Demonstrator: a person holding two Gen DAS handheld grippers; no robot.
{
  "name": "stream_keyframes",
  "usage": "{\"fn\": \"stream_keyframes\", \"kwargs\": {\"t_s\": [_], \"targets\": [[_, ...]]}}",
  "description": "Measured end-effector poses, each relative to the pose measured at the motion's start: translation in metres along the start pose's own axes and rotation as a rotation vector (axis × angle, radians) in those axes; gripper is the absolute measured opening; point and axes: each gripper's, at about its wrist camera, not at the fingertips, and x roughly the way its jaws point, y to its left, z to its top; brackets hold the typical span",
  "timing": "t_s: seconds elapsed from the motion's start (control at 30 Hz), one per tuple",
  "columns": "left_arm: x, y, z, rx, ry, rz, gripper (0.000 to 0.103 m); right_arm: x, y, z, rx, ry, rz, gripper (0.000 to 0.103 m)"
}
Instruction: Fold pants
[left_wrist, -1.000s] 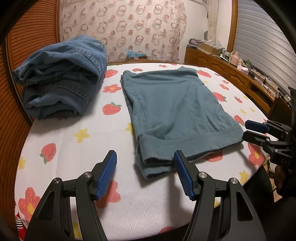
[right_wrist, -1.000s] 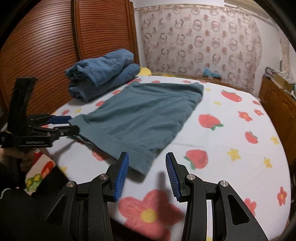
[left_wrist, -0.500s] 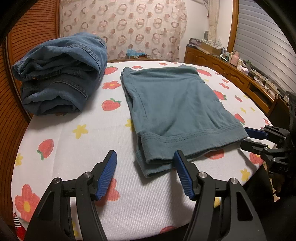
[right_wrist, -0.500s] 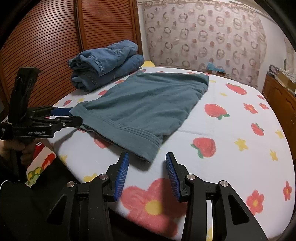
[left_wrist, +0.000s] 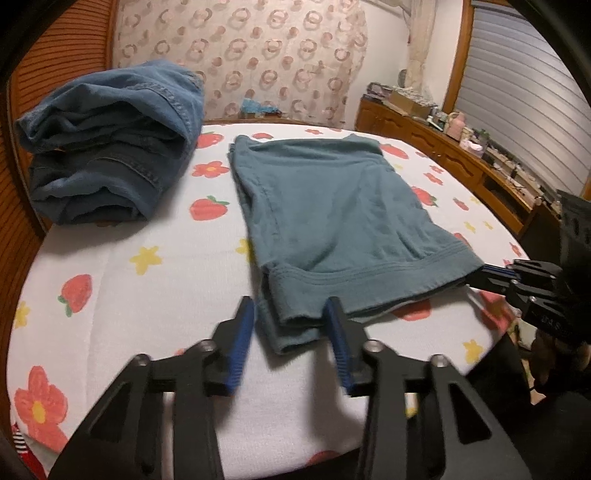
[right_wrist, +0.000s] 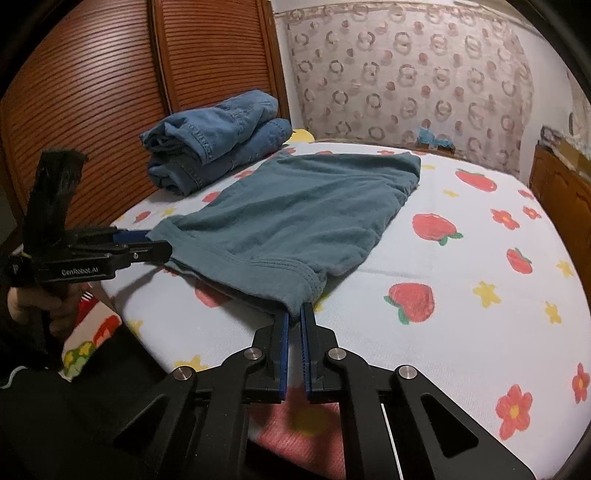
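A bed (left_wrist: 155, 295) with a strawberry-and-flower sheet fills both views. Folded teal pants (left_wrist: 332, 221) lie flat in its middle, hem toward the near edge. A jeans stack (left_wrist: 107, 147) sits well apart at the far left by the slatted wooden doors (right_wrist: 92, 92). The right gripper (right_wrist: 294, 314) is clamped on the hem's right corner. The left gripper (left_wrist: 291, 314) is closing, the left hem corner between its blue pads, not yet pinched.

Teal pants (left_wrist: 332, 214); blue denim jeans (left_wrist: 107, 147); white sheet (left_wrist: 147, 295) (red strawberries, yellow flowers); black grippers' blue pads (left_wrist: 242, 343).
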Motion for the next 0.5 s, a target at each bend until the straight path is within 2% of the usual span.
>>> {"fn": "stream_keyframes", "kwargs": {"t_s": [0.13,0.2,0.3,0.5], "targets": [[-0.001,-0.001,0.001,0.007,0.004,0.002,0.031,0.0,-0.005,0.001,0.032,0.002,0.02,0.005],[-0.003,-0.002,0.001,0.012,0.001,0.004,0.021,-0.001,-0.003,0.002,0.025,-0.004,0.018,0.004],[-0.009,-0.006,0.002,0.025,-0.01,-0.002,0.014,-0.003,-0.003,0.005,0.026,-0.016,0.018,0.004],[-0.013,-0.019,-0.001,0.053,0.0,-0.001,0.013,-0.013,-0.009,0.005,0.065,-0.032,0.05,0.004]]}}
